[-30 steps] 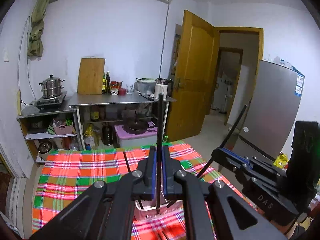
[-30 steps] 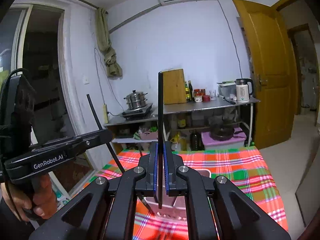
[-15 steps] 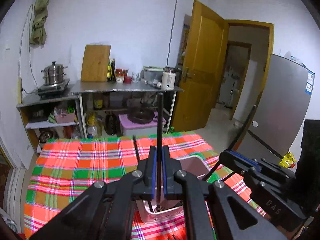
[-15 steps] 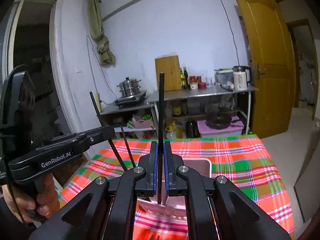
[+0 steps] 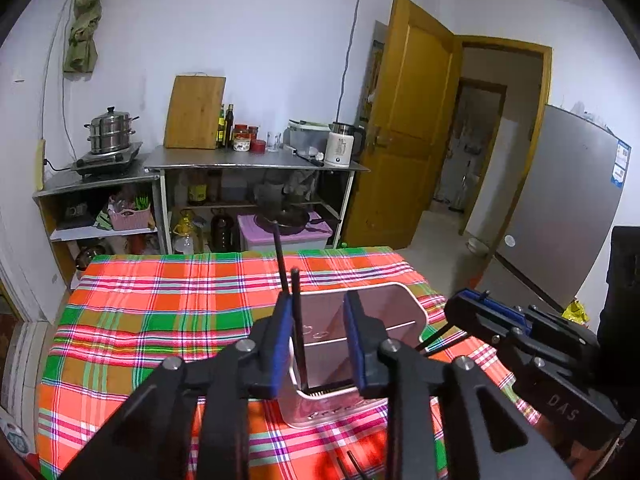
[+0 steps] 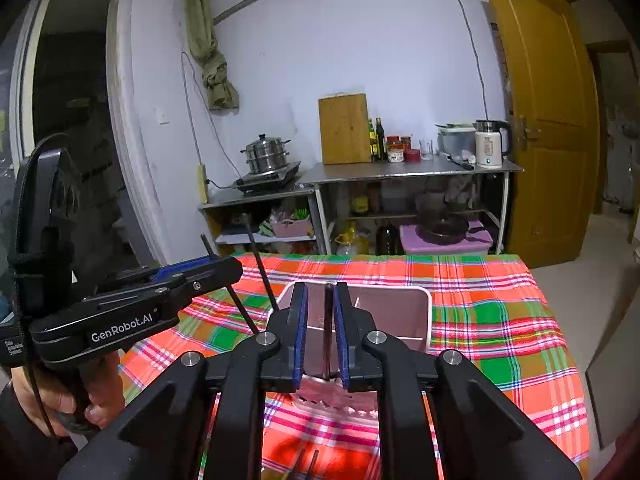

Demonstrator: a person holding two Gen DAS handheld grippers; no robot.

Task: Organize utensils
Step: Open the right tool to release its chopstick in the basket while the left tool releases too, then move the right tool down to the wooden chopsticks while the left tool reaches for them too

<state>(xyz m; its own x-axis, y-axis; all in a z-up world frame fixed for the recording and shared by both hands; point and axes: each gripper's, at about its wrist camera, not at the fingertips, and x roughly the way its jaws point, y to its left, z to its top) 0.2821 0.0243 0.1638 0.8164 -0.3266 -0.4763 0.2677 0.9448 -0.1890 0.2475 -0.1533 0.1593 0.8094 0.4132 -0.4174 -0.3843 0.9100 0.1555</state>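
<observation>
Half a second earlier, each thin black chopstick had been clamped between closed blue-padded fingers above the pale pink rectangular plastic utensil holder (image 5: 404, 308). Now the left gripper (image 5: 318, 340) was seen spread wide, its chopstick (image 5: 298, 328) released and standing in the holder beside the left pad, with 1 more black stick (image 5: 280, 256) leaning behind it. The right gripper (image 6: 320, 332) was parted slightly, its chopstick (image 6: 328, 328) loose between the pads and dropped into the holder (image 6: 400, 312). The holder was set on the red, green and white plaid tablecloth (image 5: 160, 304).
</observation>
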